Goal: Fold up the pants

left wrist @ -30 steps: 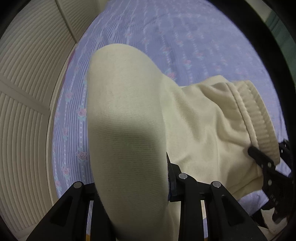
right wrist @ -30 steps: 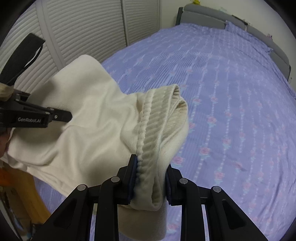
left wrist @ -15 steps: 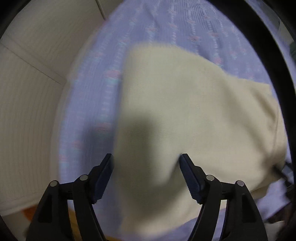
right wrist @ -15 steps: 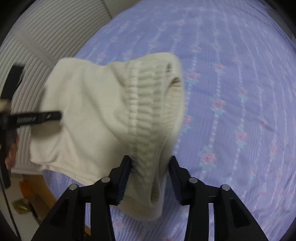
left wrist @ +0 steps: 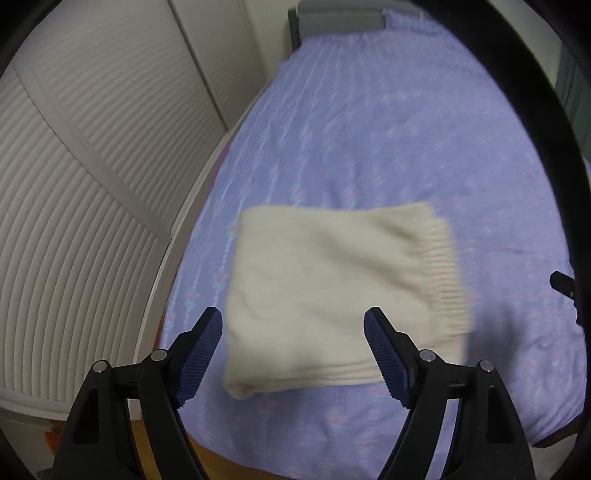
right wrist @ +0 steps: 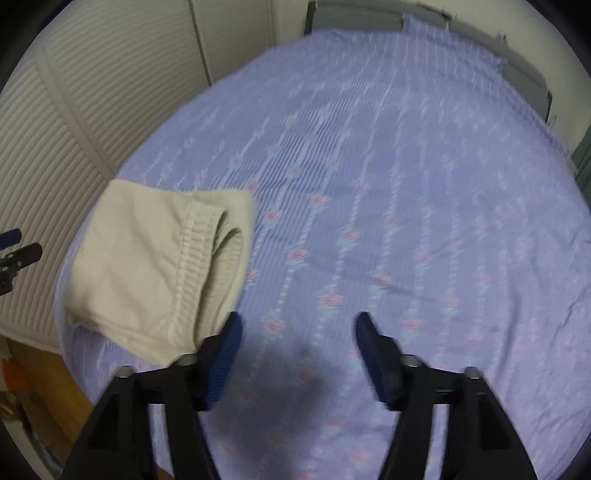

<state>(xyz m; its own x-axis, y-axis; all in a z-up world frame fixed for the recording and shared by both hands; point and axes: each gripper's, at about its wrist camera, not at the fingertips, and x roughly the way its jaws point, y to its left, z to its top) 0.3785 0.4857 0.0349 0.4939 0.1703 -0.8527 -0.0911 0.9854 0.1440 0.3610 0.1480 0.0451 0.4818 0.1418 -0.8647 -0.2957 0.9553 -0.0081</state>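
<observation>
The cream pants [left wrist: 332, 288] lie folded into a compact rectangle on the purple bedspread [left wrist: 406, 140], ribbed waistband on the right side. My left gripper [left wrist: 293, 325] is open and empty, raised above the near edge of the bundle. In the right wrist view the folded pants [right wrist: 155, 266] lie at the left, near the bed's corner. My right gripper [right wrist: 297, 328] is open and empty, over bare bedspread [right wrist: 406, 184] to the right of the pants.
White louvred closet doors [left wrist: 85, 166] stand along the left of the bed. A grey headboard [right wrist: 369, 14] is at the far end. Wooden floor [left wrist: 207, 461] shows below the bed's near edge. The other gripper's tip [right wrist: 18, 254] shows at far left.
Both grippers opened and let go of the pants, then pulled back and up. The pants dropped onto the bed as a folded bundle.
</observation>
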